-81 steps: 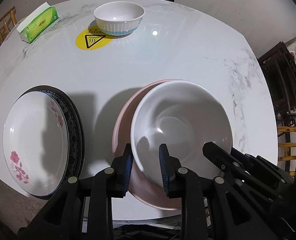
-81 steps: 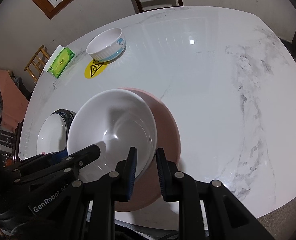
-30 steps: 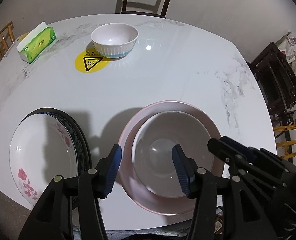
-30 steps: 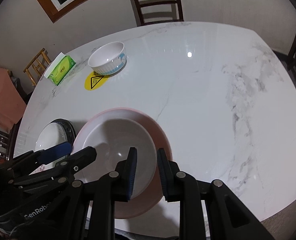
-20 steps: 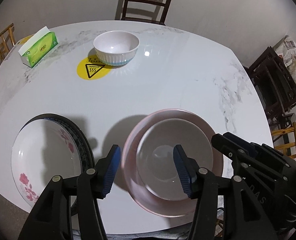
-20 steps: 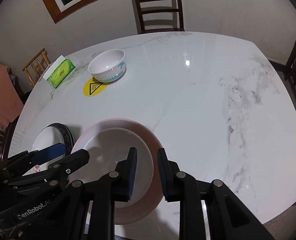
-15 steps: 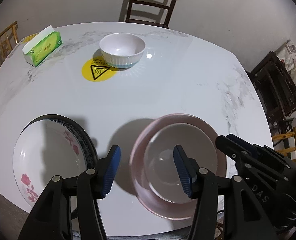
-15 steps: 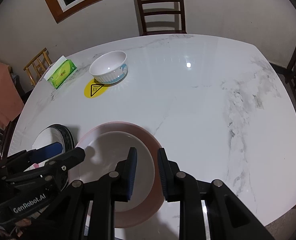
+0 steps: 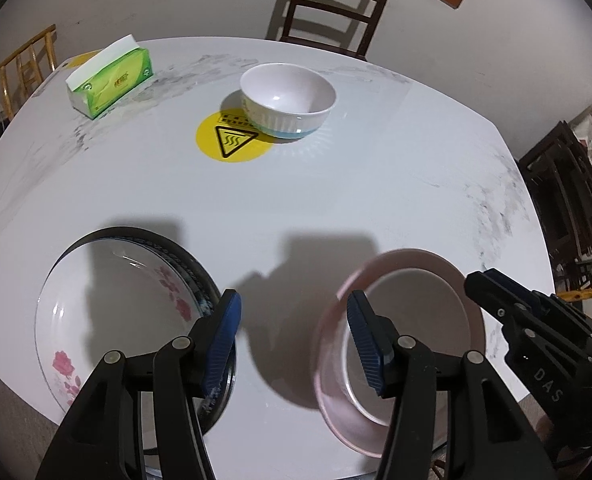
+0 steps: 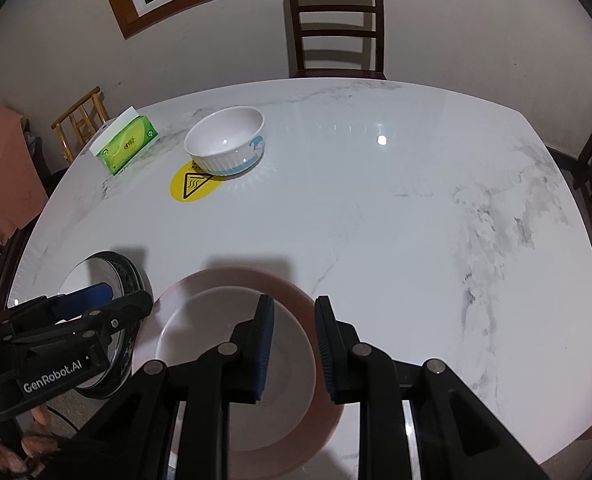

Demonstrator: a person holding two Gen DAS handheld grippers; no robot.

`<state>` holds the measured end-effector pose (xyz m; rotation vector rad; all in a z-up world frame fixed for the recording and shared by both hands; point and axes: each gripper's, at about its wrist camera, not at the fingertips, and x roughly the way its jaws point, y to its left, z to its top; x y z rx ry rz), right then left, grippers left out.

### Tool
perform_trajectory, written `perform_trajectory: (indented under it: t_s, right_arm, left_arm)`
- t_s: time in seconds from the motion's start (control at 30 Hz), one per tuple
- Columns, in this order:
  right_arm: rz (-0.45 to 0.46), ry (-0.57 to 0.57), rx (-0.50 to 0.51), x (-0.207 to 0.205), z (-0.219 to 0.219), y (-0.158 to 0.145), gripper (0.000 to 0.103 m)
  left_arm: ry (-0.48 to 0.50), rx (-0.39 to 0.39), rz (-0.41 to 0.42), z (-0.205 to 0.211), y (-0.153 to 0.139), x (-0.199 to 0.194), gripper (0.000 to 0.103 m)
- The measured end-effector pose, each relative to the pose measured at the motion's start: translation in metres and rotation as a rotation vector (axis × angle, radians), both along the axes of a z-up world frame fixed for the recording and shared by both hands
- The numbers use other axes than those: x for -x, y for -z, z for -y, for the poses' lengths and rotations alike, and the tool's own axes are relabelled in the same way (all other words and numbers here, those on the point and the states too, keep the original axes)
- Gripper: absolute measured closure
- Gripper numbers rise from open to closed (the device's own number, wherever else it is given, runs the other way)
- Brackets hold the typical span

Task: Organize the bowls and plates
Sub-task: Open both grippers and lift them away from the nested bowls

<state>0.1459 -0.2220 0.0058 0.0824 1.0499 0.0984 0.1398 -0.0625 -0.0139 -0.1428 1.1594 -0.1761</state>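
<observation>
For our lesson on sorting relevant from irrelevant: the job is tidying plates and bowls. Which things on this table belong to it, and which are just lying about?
Belong to the job:
white bowl in the pink plate
floral plate on a dark plate
ribbed bowl

Just lying about:
tissue box
yellow warning sticker

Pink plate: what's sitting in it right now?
A white bowl sits in the pink plate, nothing visible inside it. The right gripper hangs in front and covers part of the bowl's near side, so that part can't be checked.
</observation>
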Motion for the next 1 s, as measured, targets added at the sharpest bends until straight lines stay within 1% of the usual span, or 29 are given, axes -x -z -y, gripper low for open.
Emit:
perform_trajectory:
  t_s: [0.6, 0.77, 0.87, 1.0]
  right_arm:
    - [-0.032, -0.054, 0.03, -0.048, -0.009, 0.009, 0.08]
    - [-0.011, -0.101, -0.019, -0.066, -0.007, 0.011, 0.08]
    - [-0.001, -0.12, -0.025, -0.077, -0.006, 0.011, 0.08]
    - [-0.019, -0.137, -0.046, -0.096, -0.004, 0.014, 0.08]
  left_arm:
    - [-0.054, -0.032, -0.031, -0.023, 0.011, -0.038, 0.052]
    - [-0.075, -0.023, -0.025, -0.03, 0.013, -0.051, 0.052]
    - [-0.09, -0.024, -0.017, -0.033, 0.012, -0.059, 0.052]
    - [-0.117, -0.018, -0.008, -0.04, 0.01, -0.075, 0.052]
